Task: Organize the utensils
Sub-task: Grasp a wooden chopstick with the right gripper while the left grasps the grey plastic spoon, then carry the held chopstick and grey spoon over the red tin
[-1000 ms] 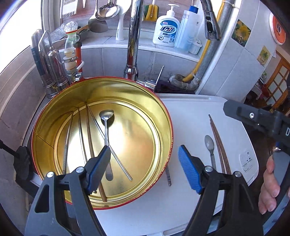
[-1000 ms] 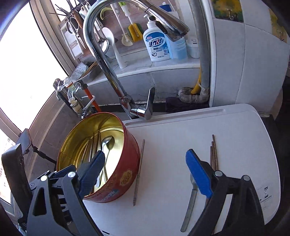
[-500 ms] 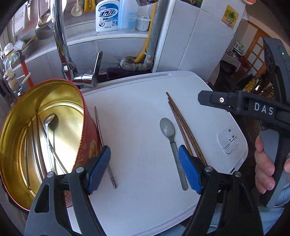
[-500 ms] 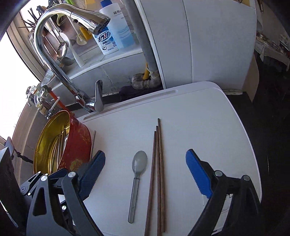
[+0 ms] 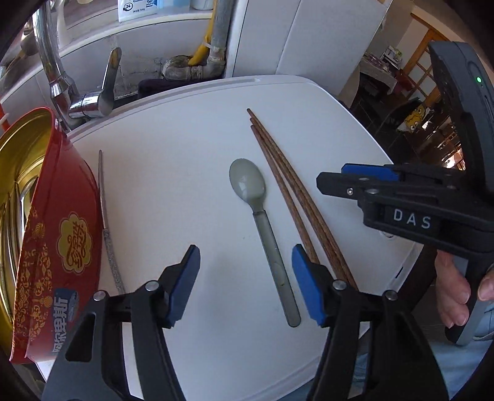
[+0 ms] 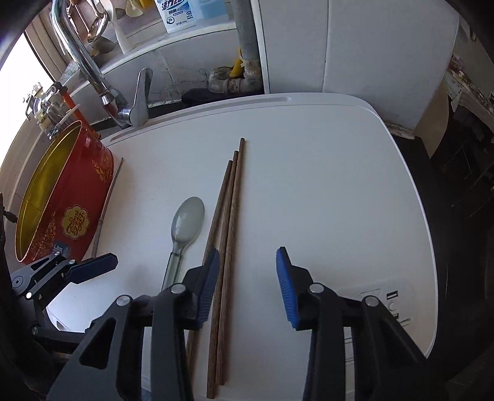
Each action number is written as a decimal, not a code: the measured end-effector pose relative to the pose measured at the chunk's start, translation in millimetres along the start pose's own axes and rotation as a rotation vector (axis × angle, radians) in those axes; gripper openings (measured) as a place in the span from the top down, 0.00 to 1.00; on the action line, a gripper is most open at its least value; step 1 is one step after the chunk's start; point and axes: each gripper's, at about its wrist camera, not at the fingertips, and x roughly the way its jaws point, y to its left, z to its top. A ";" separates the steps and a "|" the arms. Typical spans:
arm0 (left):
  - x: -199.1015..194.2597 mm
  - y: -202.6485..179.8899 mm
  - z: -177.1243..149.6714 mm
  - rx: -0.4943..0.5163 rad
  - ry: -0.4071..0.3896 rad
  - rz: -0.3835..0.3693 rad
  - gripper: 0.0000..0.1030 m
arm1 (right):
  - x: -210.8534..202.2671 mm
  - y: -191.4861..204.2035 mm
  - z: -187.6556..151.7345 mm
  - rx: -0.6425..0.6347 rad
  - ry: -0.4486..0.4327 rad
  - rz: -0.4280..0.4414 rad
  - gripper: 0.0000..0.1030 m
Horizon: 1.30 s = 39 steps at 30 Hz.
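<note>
Matt wooden chopsticks, glossy plastic spoon — smooth white board, shiny tin.

The red tin runs off the left edge of the left wrist view, so most of its gold inside is out of sight. At lower centre of the right wrist view, a blue finger pad covers the lower end of one of the wooden chopsticks and the spoon handle's end. The tap spout is cut off at top. The soap bottle label is too small to read.
</note>
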 end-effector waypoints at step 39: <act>27.1 16.7 29.2 -0.069 -0.015 -0.016 0.99 | 15.2 5.6 -16.2 -0.122 0.051 -0.004 0.94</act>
